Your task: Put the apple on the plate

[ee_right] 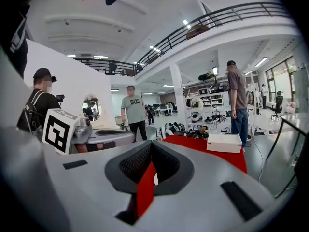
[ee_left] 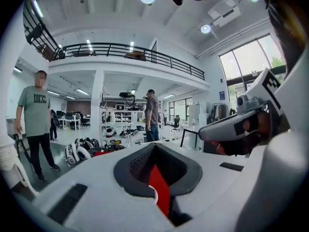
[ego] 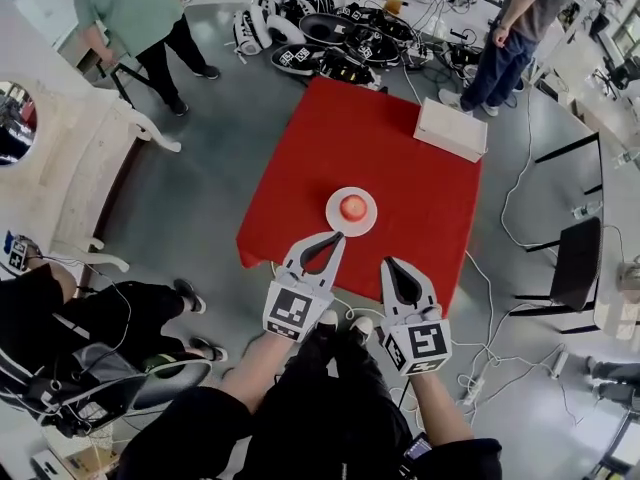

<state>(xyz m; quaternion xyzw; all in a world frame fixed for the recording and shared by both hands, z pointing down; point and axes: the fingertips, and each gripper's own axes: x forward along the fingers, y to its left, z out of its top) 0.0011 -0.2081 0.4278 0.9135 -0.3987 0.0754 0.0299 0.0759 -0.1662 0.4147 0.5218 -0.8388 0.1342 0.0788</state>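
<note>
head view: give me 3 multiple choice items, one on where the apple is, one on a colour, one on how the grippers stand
1. The apple lies
A. on the white box
B. on the plate
C. on the bare cloth

2. The cloth over the table is
A. blue
B. green
C. red

3. The left gripper and the right gripper are
A. both shut, with nothing held
B. both wide open
C. both shut on the apple

Answers
1. B: the apple sits in the middle of the round white plate, apart from the white box at the far corner.
2. C: the whole table top shows red.
3. A: in each gripper view the jaws meet, only red cloth shows through the gap behind them, and the apple is on the plate.
</note>
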